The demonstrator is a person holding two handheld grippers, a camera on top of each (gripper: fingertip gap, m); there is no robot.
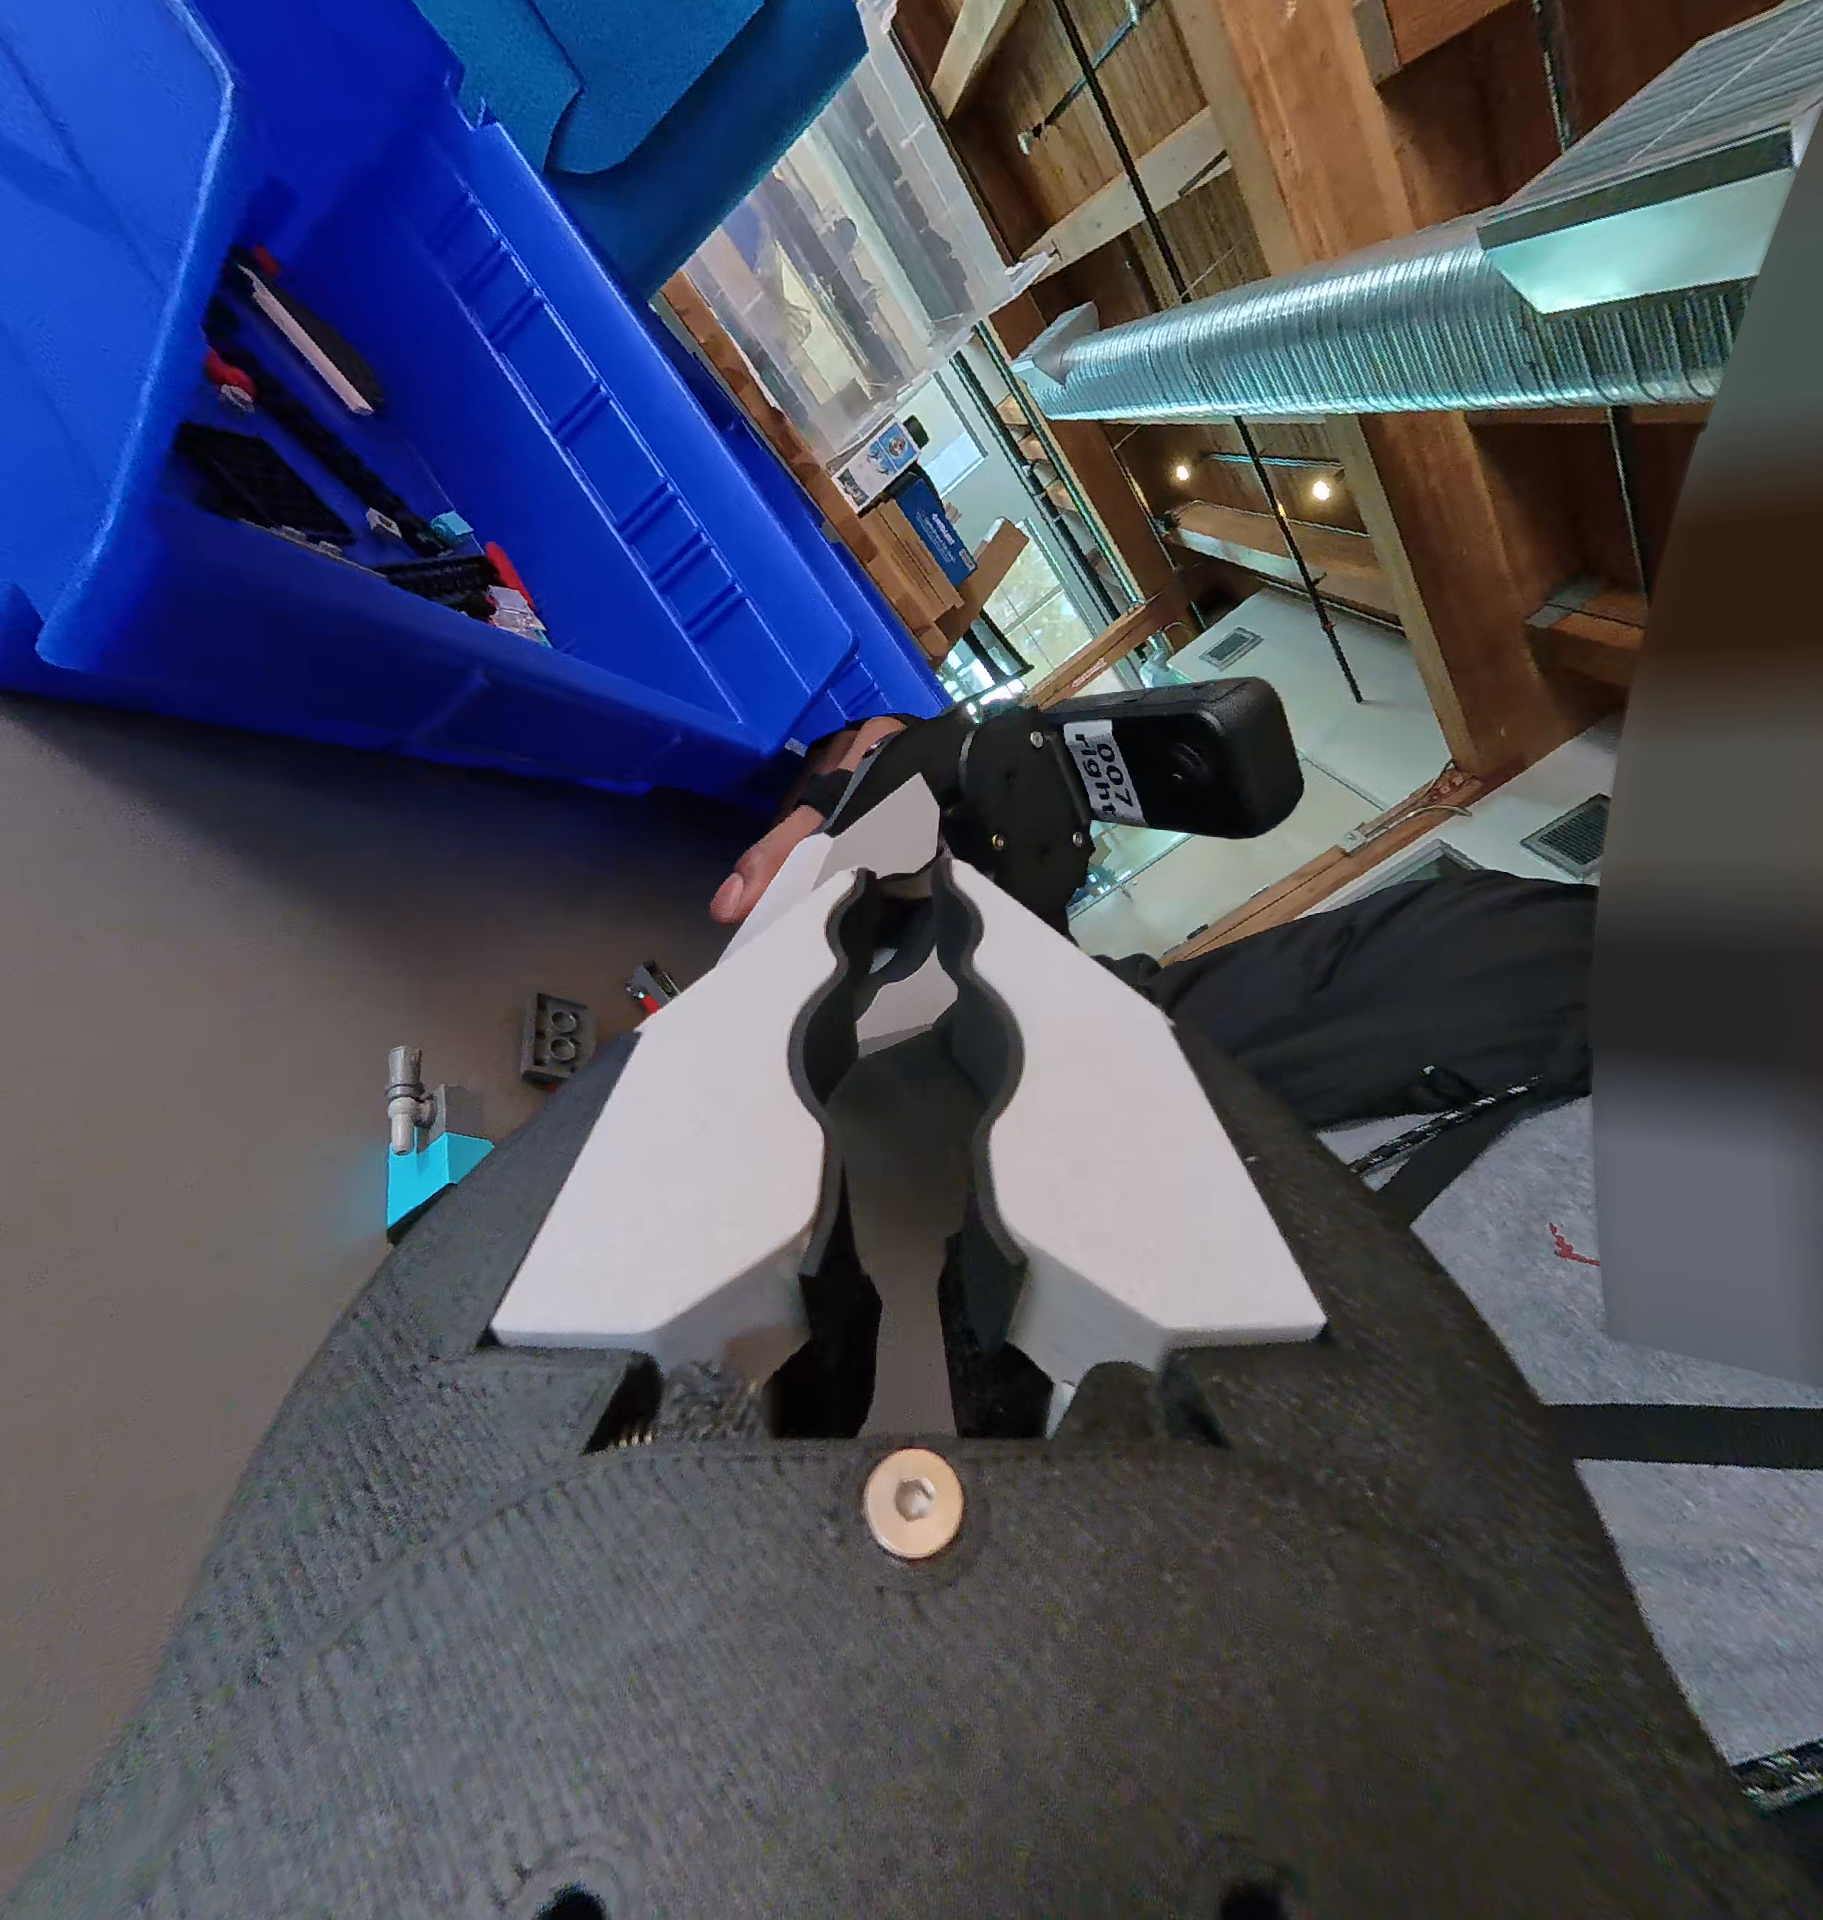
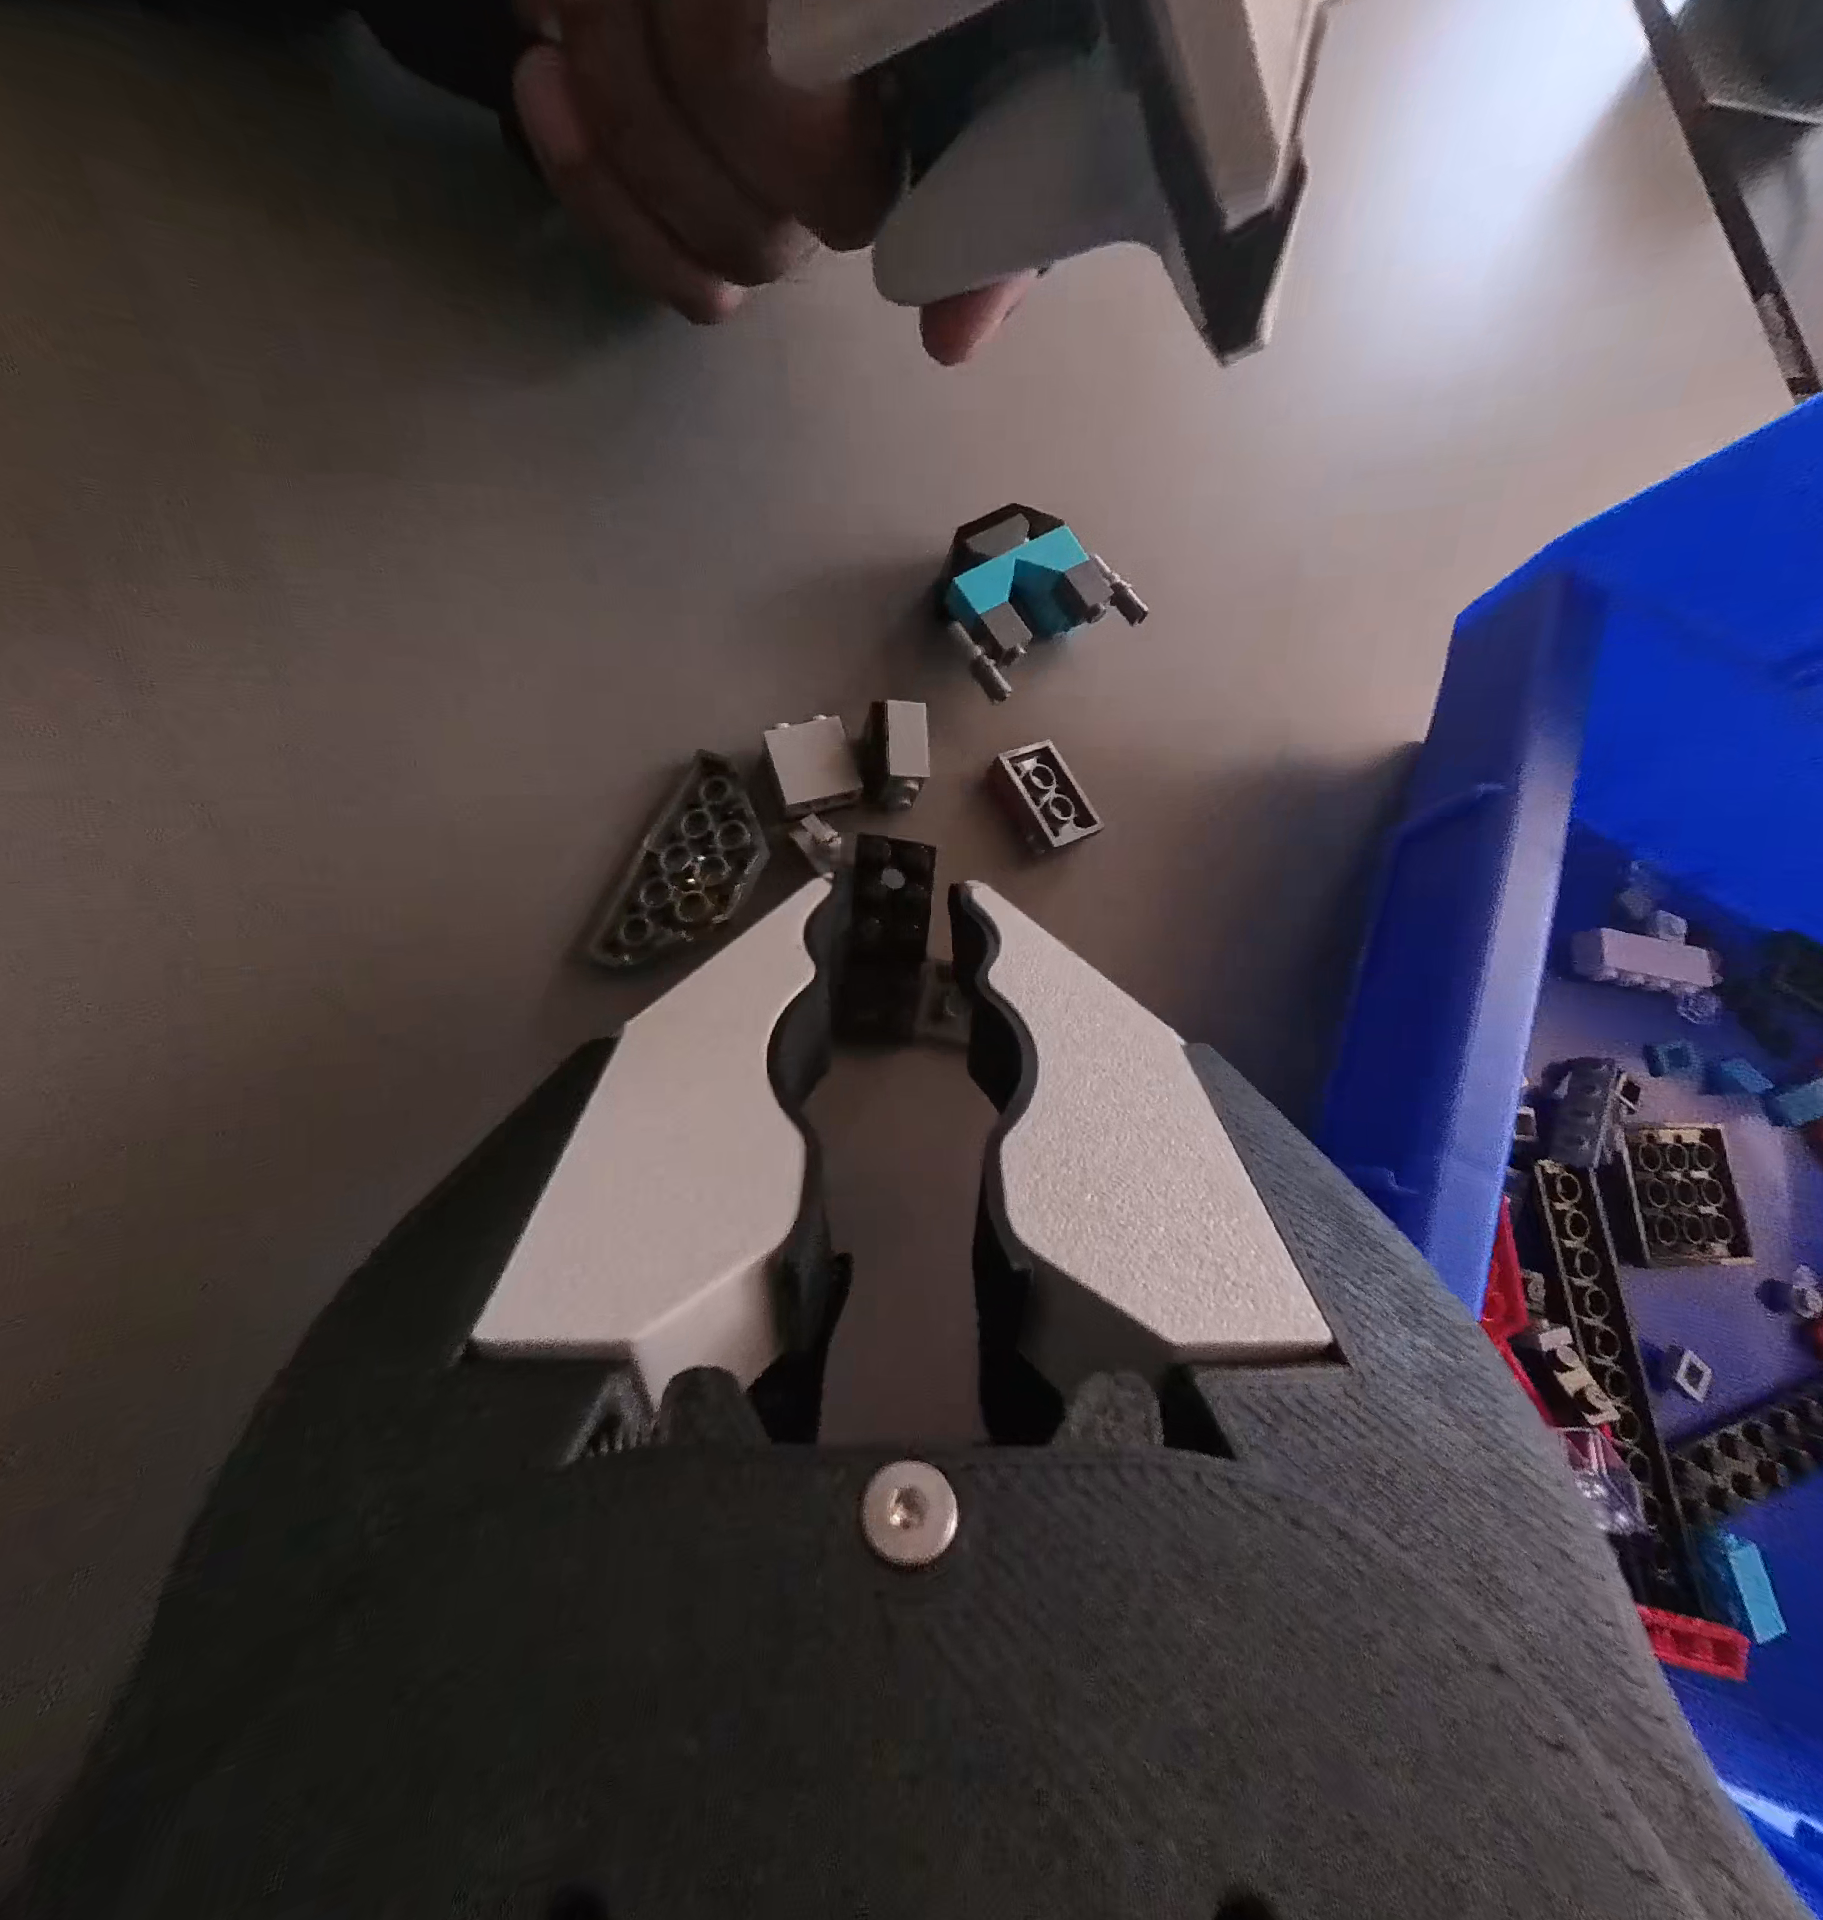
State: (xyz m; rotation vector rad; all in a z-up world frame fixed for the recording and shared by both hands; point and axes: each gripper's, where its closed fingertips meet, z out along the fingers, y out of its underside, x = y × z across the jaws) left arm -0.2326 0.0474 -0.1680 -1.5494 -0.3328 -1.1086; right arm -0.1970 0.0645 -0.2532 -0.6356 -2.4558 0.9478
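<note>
My right gripper (image 2: 891, 899) is low over the grey table (image 2: 263, 623), open, with its jaws standing around a black brick (image 2: 881, 935). The left pad touches the brick and a thin gap shows at the right pad. A small grey piece (image 2: 943, 1003) lies beside it. A dark grey wedge plate (image 2: 683, 862), two light grey bricks (image 2: 808, 764), a dark 2x2 brick (image 2: 1047, 800) and a teal and grey small build (image 2: 1032, 587) lie just ahead. My left gripper (image 1: 899, 883) is tilted, a little open and empty, above the table near the teal build (image 1: 429, 1132).
A blue bin (image 2: 1613, 727) with several loose bricks stands right of the right gripper; it also shows in the left wrist view (image 1: 574, 707). A hand (image 2: 678, 156) holds the left gripper's white handle (image 2: 990, 187) at the far side. A black garment (image 1: 1406, 987) lies past the table. Tip to tip, the grippers are about 10 cm apart.
</note>
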